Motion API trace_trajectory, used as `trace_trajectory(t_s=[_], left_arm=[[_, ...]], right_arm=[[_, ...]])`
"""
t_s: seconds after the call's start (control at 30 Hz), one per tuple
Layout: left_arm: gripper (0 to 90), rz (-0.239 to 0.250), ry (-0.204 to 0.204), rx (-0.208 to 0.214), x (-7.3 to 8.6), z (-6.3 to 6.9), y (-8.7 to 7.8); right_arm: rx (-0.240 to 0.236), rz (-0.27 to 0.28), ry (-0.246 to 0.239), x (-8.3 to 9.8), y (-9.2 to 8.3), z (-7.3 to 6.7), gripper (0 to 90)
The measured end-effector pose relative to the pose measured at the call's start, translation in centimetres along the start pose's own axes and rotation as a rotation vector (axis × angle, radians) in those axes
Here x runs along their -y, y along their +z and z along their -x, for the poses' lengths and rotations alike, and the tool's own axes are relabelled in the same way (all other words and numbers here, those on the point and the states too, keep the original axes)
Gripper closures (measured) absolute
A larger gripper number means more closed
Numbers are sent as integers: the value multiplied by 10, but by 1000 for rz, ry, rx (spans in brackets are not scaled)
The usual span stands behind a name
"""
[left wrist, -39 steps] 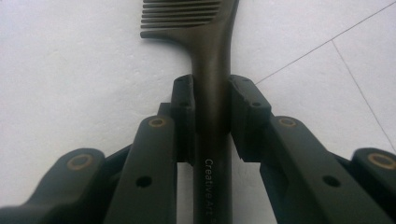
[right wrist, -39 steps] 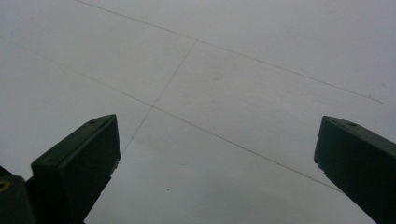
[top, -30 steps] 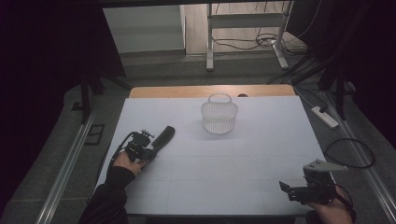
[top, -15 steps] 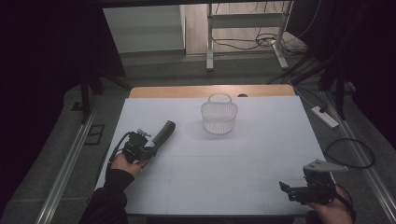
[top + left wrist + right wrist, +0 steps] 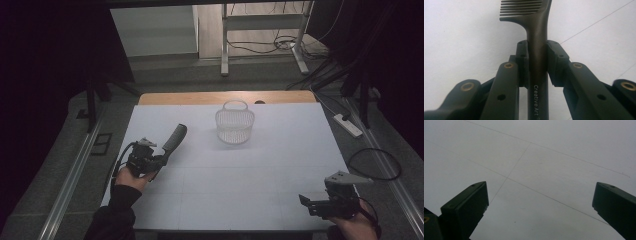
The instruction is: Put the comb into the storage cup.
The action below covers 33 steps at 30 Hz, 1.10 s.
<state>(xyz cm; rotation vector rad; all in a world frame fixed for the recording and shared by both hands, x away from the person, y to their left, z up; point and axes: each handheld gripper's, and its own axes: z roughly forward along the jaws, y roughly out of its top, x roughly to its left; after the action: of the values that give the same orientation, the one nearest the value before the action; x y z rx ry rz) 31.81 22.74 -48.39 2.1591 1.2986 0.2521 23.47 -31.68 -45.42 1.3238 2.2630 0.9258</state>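
Comb (image 5: pixel 537 37) sits pinched by its handle in my left gripper (image 5: pixel 150 161), down-left of the basket (image 5: pixel 234 125). It looks light, stiff, smooth plastic, likely slippery, so the handle is my hold. My right gripper (image 5: pixel 320 202), down-right of the basket, gapes empty.

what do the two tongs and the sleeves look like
Both tongs are black, with two flat jaws on linked arms with brass-coloured pivot pins. The right tongs carry a grey three-cornered plate on top; the left tongs trail a black cable. The left sleeve is dark.
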Motion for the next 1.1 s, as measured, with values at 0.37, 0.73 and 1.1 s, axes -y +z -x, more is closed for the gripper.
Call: trace_trajectory(t_s=[0.37,0.73,1.1], left_arm=[[723,91,-18,19,6,4,-15],[723,188,-21,50,12,10,-28],[723,264,-24,81,19,18,-40]], right_arm=[[-1,1,-3,0,0,-1,5],[0,0,-6,0,0,-1,5],[1,0,-9,0,0,-1,4]])
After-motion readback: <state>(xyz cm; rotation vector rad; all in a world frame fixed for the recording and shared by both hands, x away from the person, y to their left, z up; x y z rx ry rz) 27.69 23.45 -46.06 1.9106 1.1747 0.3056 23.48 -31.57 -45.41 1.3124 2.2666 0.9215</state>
